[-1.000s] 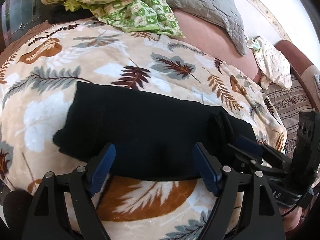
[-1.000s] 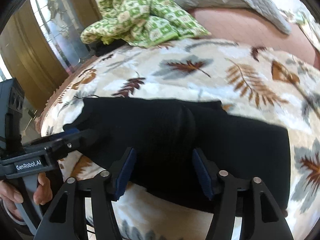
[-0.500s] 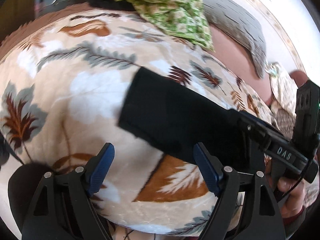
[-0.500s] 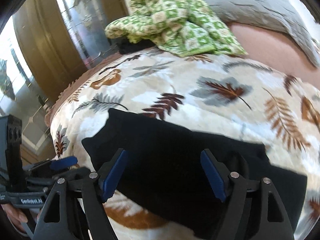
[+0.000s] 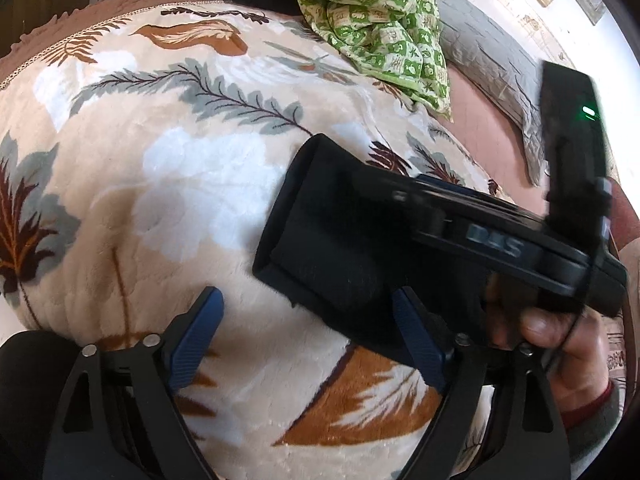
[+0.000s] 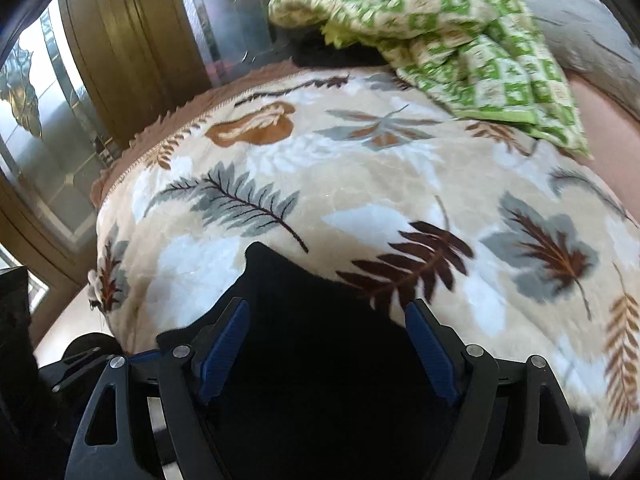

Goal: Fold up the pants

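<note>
Risk: both tools, left [image 5: 304,336] and right [image 6: 326,352], spread and gripping nothing, could snag and unroll the folded pants [image 5: 332,232] on withdrawal.

Leaf-print blanket [image 5: 168,184] under black pants [image 5: 336,248]
</note>
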`<action>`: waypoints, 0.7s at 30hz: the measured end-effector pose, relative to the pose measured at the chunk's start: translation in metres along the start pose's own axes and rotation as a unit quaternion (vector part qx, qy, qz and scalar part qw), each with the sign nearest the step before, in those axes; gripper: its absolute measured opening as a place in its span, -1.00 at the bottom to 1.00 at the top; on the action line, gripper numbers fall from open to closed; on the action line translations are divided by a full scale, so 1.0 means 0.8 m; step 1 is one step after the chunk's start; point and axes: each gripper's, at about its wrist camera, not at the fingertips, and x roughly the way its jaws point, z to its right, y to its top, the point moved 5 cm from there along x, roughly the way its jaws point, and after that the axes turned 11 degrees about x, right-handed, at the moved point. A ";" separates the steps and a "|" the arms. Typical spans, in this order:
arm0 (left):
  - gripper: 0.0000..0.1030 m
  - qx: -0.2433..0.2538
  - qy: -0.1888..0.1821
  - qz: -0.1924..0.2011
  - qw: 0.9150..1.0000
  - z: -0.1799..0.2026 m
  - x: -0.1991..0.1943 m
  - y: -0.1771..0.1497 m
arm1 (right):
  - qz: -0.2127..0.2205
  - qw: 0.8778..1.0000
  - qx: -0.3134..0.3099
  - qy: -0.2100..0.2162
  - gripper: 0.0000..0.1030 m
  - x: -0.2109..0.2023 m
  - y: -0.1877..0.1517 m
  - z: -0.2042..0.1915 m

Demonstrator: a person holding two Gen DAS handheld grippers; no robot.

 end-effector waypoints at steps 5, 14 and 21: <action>0.97 0.000 -0.009 0.015 1.000 0.003 0.004 0.004 | -0.022 0.999 0.014 0.033 0.56 0.033 0.000 -0.001; -0.60 0.034 -0.041 0.063 0.997 0.029 -0.015 0.023 | 0.005 0.994 0.047 0.102 -0.59 0.000 0.007 0.000; -0.72 0.149 -0.085 0.150 0.974 0.139 -0.084 0.049 | 0.118 0.975 0.118 0.144 -0.67 -0.132 0.018 0.063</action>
